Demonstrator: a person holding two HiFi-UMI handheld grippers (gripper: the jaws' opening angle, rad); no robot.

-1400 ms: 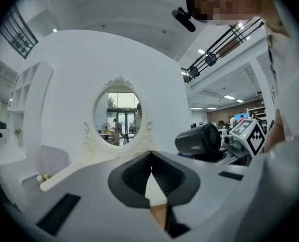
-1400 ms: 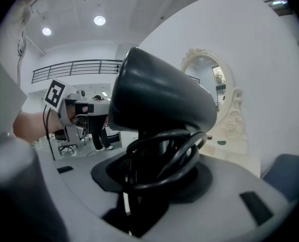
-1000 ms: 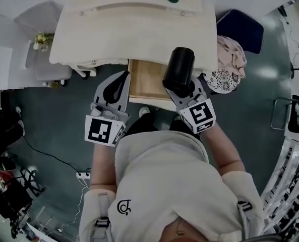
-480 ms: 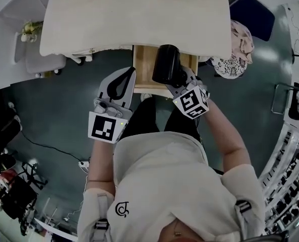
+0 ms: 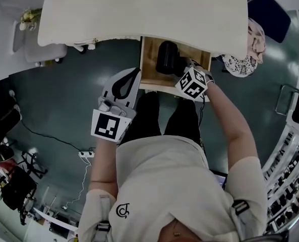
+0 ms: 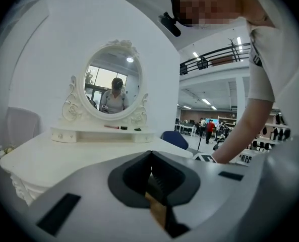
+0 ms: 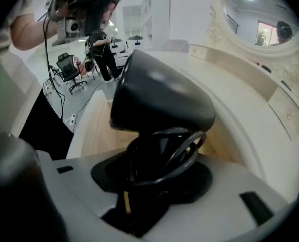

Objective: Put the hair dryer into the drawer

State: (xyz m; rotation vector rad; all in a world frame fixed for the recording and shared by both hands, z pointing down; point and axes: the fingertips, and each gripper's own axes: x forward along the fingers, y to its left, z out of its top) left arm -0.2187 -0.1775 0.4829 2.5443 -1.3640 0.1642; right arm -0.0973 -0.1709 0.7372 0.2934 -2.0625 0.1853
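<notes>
White dressing table (image 5: 139, 19) with an open wooden drawer (image 5: 148, 65) under its front edge. Right gripper (image 5: 182, 70) clamps the black hair dryer (image 5: 167, 57) by handle and coiled cord above the drawer; left gripper (image 5: 126, 82) closed, empty. Dryer likely rigid, smooth, barrel-heavy; handle suits gripping. No legible writing

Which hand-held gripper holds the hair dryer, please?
The right hand-held gripper, gripping the hair dryer over the drawer; the left hand-held gripper is shut and empty.

Big open lab/studio hall w/ mock bedroom corner: white vanity table (image 5: 114, 19) at 12 o'clock, oval mirror (image 6: 113, 87); office chairs (image 7: 67, 64), mezzanine rail (image 6: 215, 58), power strip (image 5: 86, 154) on floor at 8.
</notes>
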